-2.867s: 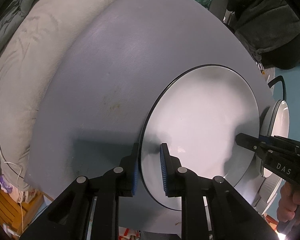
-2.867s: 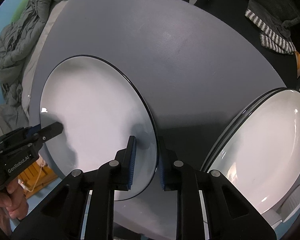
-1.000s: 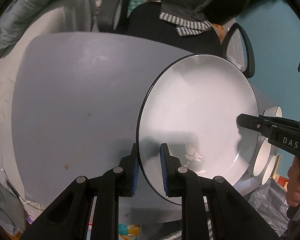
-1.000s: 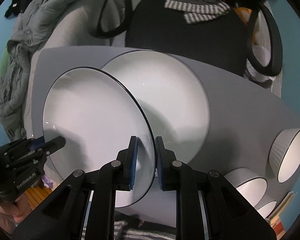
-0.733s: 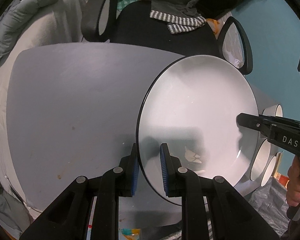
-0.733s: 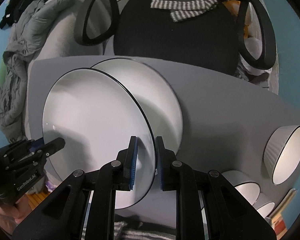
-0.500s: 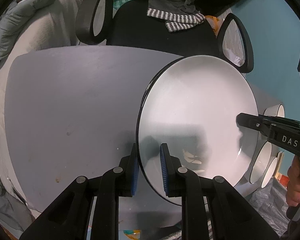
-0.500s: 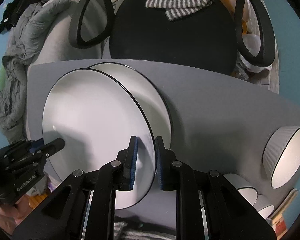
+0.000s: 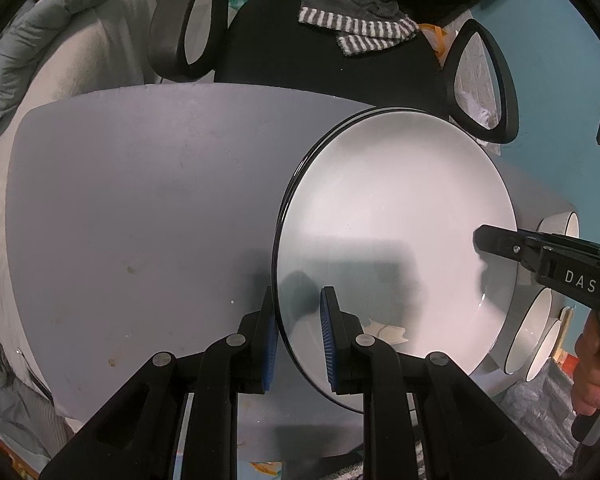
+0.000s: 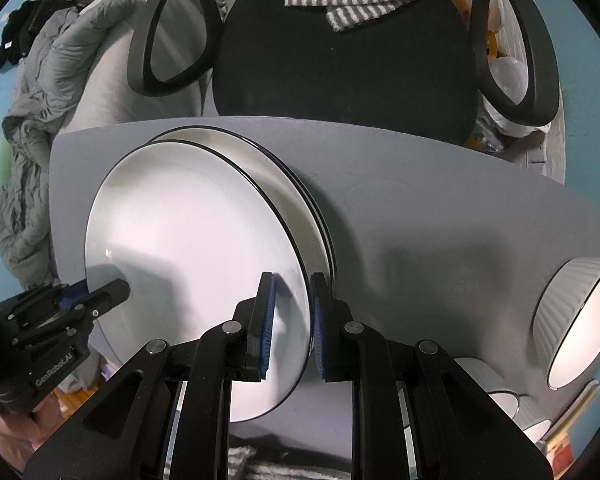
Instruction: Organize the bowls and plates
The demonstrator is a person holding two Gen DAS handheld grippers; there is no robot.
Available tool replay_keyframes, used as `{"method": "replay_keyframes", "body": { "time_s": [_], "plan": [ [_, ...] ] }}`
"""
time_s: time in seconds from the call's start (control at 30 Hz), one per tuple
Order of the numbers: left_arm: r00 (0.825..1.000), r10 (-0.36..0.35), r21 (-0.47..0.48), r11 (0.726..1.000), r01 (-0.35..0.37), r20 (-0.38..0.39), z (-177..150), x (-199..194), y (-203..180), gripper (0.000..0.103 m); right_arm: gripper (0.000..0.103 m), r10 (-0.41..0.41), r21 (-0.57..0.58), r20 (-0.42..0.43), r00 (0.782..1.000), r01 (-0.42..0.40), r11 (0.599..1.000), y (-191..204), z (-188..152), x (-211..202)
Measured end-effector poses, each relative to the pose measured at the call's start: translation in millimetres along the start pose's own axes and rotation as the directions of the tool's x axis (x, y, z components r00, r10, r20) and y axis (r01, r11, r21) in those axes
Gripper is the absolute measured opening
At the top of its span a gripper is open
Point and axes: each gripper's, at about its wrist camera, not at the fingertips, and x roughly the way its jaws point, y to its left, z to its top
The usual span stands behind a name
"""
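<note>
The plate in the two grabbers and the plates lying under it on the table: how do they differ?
The held plate is gripped at opposite rims by the left gripper and right gripper; the stack lies free on the table. The held plate is single; the stack shows several rims. The held plate sits offset, covering most of the stack. Both are round, white, dark-rimmed.
</note>
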Motion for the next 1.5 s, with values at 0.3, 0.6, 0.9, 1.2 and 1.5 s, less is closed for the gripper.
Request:
{"method": "replay_keyframes", "body": {
  "time_s": [0.3, 0.6, 0.9, 1.2, 1.5],
  "plan": [
    [1.0, 0.001, -0.005, 1.0, -0.001, -0.014, 3.6, 2.9, 1.4, 0.019, 0.017, 0.016, 0.011, -0.011, 1.0, -0.016, 1.0, -3.3, 3.8, 3.1],
    [1.0, -0.002, -0.013, 1.0, 0.002, -0.023, -0.3, 10.0, 2.6, 0.019, 0.022, 0.011, 0.0, -0.031, 0.999, -0.011, 1.0, -1.9, 5.7, 6.6],
    [1.0, 0.016, 0.001, 1.0, -0.016, 0.001, 0.8, 5.4, 1.4, 0.019, 0.037, -0.011, -0.01, -0.042, 0.999, 0.01, 1.0, 7.0, 7.9, 4.7],
    [1.0, 0.003, 0.026, 1.0, -0.004, 0.023, 2.8, -3.5, -3.5, 0.021, 0.046, -0.098, -0.034, -0.029, 0.995, 0.097, 0.995, 17.8, 11.3, -6.6],
    [0.995, 0.054, 0.082, 0.995, -0.061, 0.083, -5.3, -20.4, -11.7, 0.024, 0.048, -0.166, -0.102, 0.02, 0.986, 0.167, 0.981, 31.9, 11.1, -15.4]
  ]
}}
